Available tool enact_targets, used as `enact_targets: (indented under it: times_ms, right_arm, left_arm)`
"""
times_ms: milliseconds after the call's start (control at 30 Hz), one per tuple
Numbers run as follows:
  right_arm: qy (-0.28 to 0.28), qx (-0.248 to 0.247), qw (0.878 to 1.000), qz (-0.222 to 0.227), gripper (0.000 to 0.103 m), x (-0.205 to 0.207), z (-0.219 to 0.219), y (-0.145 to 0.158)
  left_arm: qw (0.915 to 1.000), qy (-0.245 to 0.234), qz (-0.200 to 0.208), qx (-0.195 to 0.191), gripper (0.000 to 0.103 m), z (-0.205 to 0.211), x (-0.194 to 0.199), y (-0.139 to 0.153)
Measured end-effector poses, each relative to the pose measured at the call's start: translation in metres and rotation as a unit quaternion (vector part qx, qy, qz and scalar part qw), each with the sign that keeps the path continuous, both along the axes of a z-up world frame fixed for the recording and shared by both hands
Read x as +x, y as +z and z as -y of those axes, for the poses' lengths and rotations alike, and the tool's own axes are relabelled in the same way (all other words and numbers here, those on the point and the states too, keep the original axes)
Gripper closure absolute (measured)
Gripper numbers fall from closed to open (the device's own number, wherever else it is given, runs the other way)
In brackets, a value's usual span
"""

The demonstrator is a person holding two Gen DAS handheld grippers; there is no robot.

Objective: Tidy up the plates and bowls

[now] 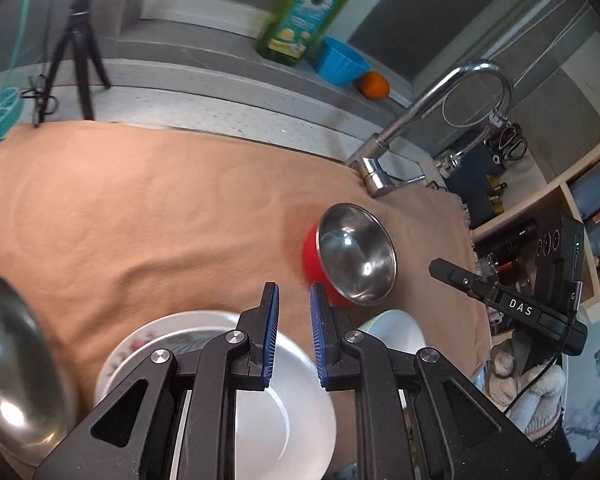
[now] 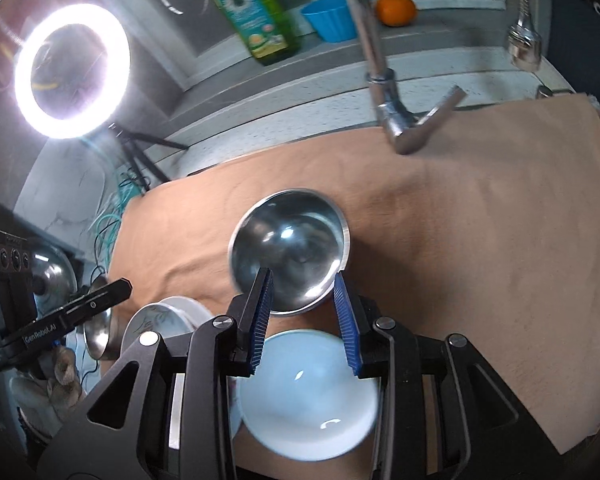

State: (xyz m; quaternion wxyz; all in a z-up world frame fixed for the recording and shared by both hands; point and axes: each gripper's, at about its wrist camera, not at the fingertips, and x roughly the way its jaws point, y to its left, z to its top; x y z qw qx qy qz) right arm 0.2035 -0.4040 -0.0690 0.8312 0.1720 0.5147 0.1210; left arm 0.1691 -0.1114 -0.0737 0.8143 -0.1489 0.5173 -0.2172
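On the cloth-covered worktop [image 2: 480, 240], a steel bowl [image 2: 288, 248] sits beyond a white plate [image 2: 308, 396]. My right hand-held gripper [image 2: 304, 320] stands part open, empty; my left hand-held gripper [image 1: 294, 332] is nearly closed, empty. Rigid, slick steel: I would pinch its rim.

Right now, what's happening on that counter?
A person holds two handheld grippers over a tan cloth with dishes to sort. The left gripper is shut and empty above a white plate. The right gripper stands part open, gripping nothing, over a steel bowl and a white bowl. Nothing is held yet.
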Motion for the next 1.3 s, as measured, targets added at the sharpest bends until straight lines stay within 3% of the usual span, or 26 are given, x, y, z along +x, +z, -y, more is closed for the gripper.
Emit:
enact_targets:
  times_ms: [267, 700, 800, 1000, 1300]
  right_arm:
    - [-0.008, 0.017, 0.999, -0.029, 0.07, 0.025, 0.021, -0.023]
    - [-0.013, 0.044, 0.997, -0.061, 0.071, 0.042, 0.024, -0.051]
    - [-0.011, 0.044, 0.997, -0.068, 0.083, 0.045, 0.022, -0.057]
    - [-0.001, 0.053, 0.995, -0.08, 0.094, 0.05, 0.018, -0.067]
    - [-0.009, 0.051, 0.996, -0.068, 0.094, 0.047, 0.016, -0.058]
  left_arm:
    - [0.9994, -0.019, -0.026, 0.01, 0.089, 0.039, 0.031, -0.021]
    - [0.9975, -0.011, -0.065, 0.024, 0.089, 0.057, 0.051, -0.048]
    - [0.9971, -0.013, -0.071, 0.026, 0.089, 0.06, 0.052, -0.051]
    - [0.997, -0.014, -0.069, 0.03, 0.092, 0.065, 0.052, -0.054]
    - [0.9981, -0.018, -0.048, 0.034, 0.092, 0.068, 0.047, -0.036]
